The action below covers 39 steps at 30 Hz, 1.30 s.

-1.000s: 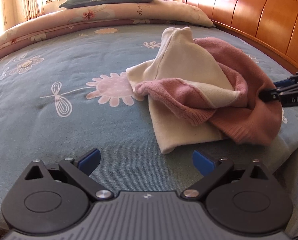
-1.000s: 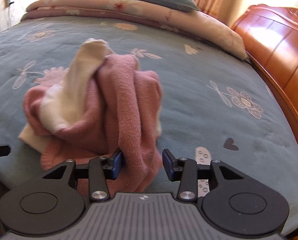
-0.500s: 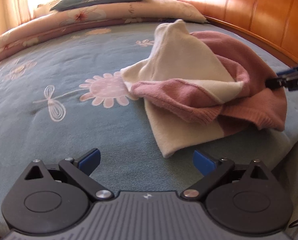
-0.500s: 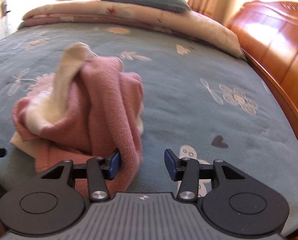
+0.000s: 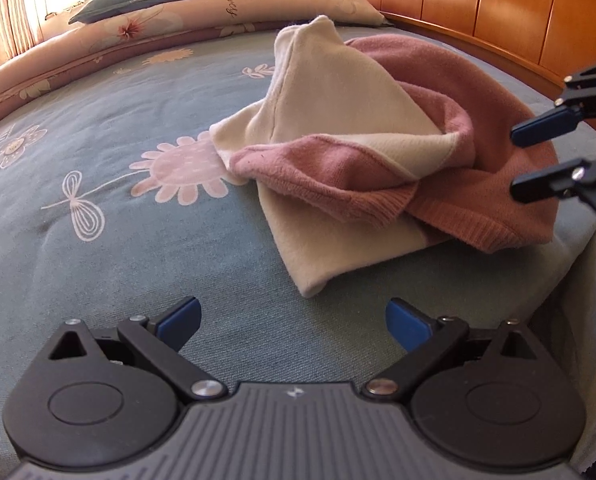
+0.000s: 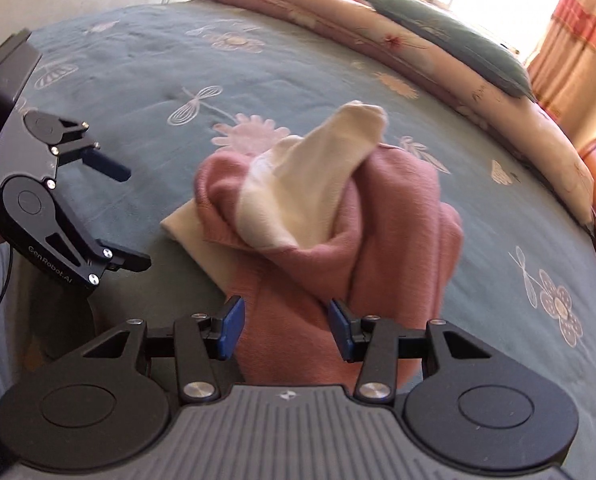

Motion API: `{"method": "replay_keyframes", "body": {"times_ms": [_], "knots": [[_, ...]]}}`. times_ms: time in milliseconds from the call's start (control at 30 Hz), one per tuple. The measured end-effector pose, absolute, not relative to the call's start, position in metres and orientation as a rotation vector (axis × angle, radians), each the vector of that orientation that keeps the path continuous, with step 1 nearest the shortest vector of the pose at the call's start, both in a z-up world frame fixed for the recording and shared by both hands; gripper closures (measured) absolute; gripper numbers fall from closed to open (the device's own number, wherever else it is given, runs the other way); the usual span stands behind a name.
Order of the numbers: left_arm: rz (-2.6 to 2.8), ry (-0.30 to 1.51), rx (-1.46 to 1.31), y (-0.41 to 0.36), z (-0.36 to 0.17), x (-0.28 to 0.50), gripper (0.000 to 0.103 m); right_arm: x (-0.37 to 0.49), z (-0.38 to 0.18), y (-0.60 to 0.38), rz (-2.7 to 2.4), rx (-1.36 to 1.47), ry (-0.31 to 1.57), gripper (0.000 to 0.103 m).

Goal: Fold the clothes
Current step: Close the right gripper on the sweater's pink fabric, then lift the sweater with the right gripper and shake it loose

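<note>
On the blue floral bedspread, pink-and-cream sweater sits crumpled at 1 o'clock of left gripper, whose jaws are spread wide, touching nothing. Right gripper half-spread, pink knit between its fingertips, not pinched.
</note>
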State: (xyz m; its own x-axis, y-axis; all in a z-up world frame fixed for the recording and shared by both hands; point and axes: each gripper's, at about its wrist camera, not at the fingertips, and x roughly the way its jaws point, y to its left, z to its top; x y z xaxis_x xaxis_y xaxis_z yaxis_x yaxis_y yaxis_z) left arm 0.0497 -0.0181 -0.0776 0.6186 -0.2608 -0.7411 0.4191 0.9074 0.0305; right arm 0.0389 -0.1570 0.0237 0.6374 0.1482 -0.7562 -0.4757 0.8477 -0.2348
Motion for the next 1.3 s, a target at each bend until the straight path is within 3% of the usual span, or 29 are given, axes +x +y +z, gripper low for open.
{"method": "replay_keyframes", "body": {"times_ms": [300, 767, 1033, 1300], "knots": [[-0.375, 0.831, 0.183, -0.009, -0.078, 0.048, 0.006, 0.086, 0.0, -0.135, 0.396, -0.43, 0.889, 0.054], [-0.401, 0.835, 0.152, -0.011, -0.078, 0.065, 0.005, 0.175, 0.042, -0.169, 0.192, -0.334, 0.744, 0.058], [-0.397, 0.848, 0.132, -0.008, -0.086, 0.087, 0.005, 0.236, 0.028, -0.2, 0.112, -0.272, 0.788, 0.055], [-0.407, 0.848, 0.144, -0.011, -0.088, 0.093, 0.005, 0.217, 0.038, -0.205, 0.148, -0.247, 0.749, 0.054]]}}
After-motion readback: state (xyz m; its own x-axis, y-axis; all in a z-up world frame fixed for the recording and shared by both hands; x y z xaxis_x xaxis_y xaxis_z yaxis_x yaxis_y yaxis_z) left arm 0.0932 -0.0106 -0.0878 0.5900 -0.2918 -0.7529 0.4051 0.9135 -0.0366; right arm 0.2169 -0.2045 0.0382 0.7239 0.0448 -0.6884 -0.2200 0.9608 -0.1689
